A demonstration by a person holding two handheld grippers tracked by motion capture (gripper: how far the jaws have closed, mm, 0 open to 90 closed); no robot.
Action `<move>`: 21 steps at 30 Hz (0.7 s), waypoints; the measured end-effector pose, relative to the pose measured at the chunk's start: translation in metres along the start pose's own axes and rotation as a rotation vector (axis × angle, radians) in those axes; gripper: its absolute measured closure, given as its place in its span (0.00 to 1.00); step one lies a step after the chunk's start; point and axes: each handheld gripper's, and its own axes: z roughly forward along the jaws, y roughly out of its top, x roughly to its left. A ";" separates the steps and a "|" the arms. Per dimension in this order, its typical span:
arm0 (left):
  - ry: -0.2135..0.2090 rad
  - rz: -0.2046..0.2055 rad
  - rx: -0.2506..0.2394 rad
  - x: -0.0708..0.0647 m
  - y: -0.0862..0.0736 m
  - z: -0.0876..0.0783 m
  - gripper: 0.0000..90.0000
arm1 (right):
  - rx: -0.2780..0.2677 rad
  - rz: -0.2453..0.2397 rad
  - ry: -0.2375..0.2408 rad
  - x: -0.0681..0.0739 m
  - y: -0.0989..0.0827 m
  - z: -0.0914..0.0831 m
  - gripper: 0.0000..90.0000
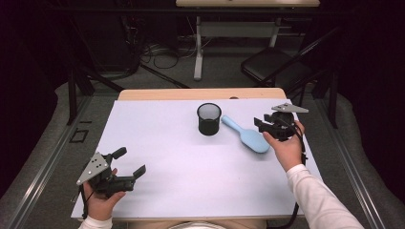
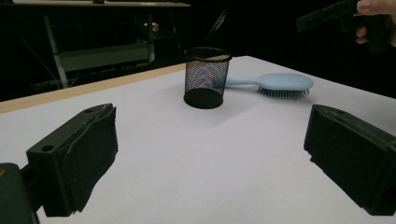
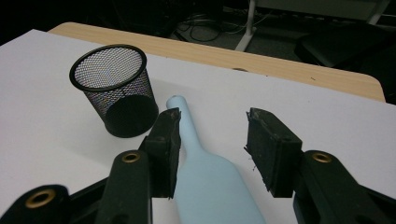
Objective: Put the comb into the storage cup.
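Over on the left, the left gripper [image 1: 128, 162] rests in the person's left hand [image 1: 98, 200] near the front corner of the white table [image 1: 167, 143], its jaws spread wide with nothing but bare tabletop between them. Its grey plate [image 1: 93, 168] tilts outward over the table's edge. From its own view the two black pads [image 2: 88, 154] sit far apart at either side, and the cup and brush show beyond them.

Toward the middle stands a black mesh cup [image 1: 209, 118], upright and open at the top, on the far half of the table. Just to its right lies a light blue hairbrush [image 1: 246, 134], flat on the table, bristles down, its handle end close beside the cup's base but not touching it, its head angled toward the near right.

Further right, the right gripper [image 1: 258, 124] is held in the right hand [image 1: 285, 145] above the brush head, pointing toward the cup. Its jaws are partly apart, and in its own view they straddle the hairbrush's neck [image 3: 196, 154] from above without pressing on it.
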 end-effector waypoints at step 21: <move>-0.007 -0.007 0.000 0.001 -0.001 0.000 0.04 | 0.049 -0.019 -0.053 0.011 0.025 0.039 0.74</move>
